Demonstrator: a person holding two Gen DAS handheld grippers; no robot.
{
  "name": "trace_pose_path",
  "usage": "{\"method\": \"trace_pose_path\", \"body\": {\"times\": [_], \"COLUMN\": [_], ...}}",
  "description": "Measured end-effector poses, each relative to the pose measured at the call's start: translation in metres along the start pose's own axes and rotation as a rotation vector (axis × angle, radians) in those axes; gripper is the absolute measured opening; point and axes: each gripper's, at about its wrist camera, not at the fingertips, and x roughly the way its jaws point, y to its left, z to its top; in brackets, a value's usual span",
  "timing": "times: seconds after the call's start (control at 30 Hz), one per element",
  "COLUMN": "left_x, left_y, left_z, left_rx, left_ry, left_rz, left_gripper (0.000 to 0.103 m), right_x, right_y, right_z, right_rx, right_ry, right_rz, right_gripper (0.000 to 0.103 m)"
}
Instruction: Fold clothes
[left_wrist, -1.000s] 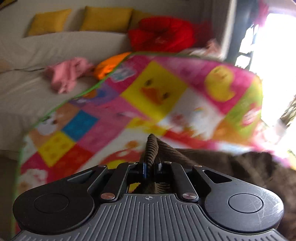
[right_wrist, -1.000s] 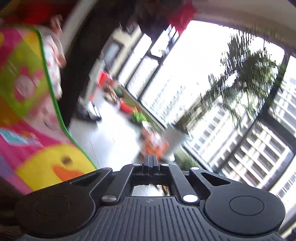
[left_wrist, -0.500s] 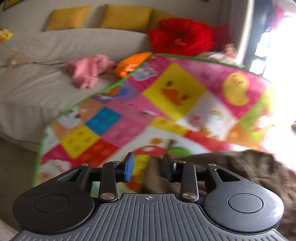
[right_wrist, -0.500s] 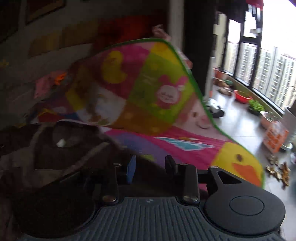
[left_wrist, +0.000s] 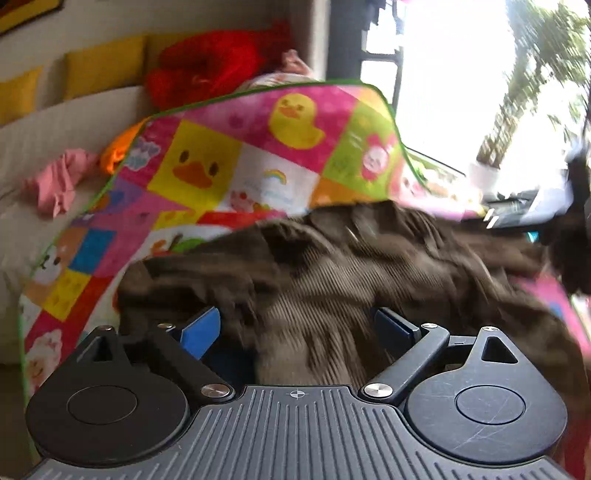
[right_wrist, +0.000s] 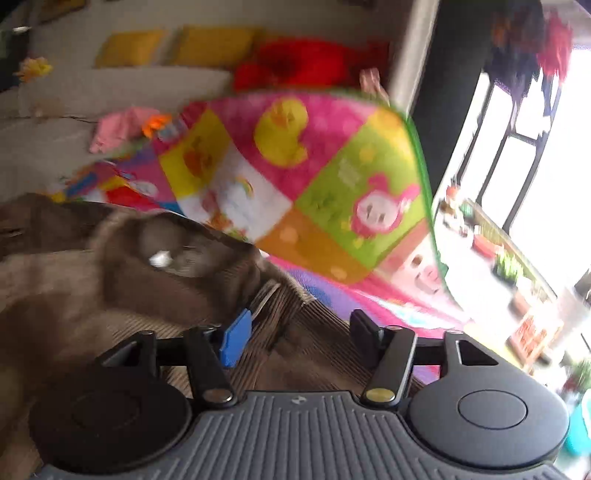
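Note:
A brown corduroy garment (left_wrist: 332, 266) lies crumpled on a bright patchwork play mat (left_wrist: 229, 158). My left gripper (left_wrist: 295, 328) hovers just over its near edge, fingers wide open, blue pads showing, holding nothing. In the right wrist view the same brown garment (right_wrist: 122, 280) fills the lower left, with a small white tag visible inside its collar. My right gripper (right_wrist: 295, 332) is open over the garment's right end, nothing pinched between the fingers. The mat (right_wrist: 332, 177) stretches beyond it.
A pale sofa (left_wrist: 66, 122) behind the mat carries yellow cushions (left_wrist: 103, 66), a red plush heap (left_wrist: 210, 66), a pink garment (left_wrist: 55, 181) and an orange item (left_wrist: 114, 151). Large windows (right_wrist: 535, 155) and floor clutter lie to the right. A dark blurred shape (left_wrist: 569, 229) sits at right.
The left gripper released the brown garment's edge and opened wide. The right gripper swung from the window towards the mat and opened. The garment now lies spread on the mat.

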Motion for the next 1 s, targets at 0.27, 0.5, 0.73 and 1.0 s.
{"method": "trace_pose_path", "body": {"times": [0.27, 0.5, 0.73, 1.0], "left_x": [-0.054, -0.085, -0.075, -0.070], "left_y": [-0.064, -0.107, -0.115, -0.059], "left_z": [-0.058, -0.098, -0.121, -0.106], "left_rx": [0.076, 0.238, 0.322, 0.200], "left_ry": [0.035, 0.082, 0.136, 0.031], "left_rz": [-0.089, -0.113, 0.013, 0.340], "left_gripper": [0.100, 0.102, 0.102, 0.103], "right_x": [-0.157, -0.203, -0.188, -0.190], "right_y": [0.053, 0.110, 0.089, 0.076], "right_z": [-0.086, -0.149, -0.122, -0.139], "right_rx": [-0.146, -0.275, -0.086, -0.070], "right_ry": [-0.023, -0.031, -0.224, -0.137], "right_rz": [0.157, 0.154, -0.298, -0.241], "right_gripper": [0.096, 0.100, 0.093, 0.095]}}
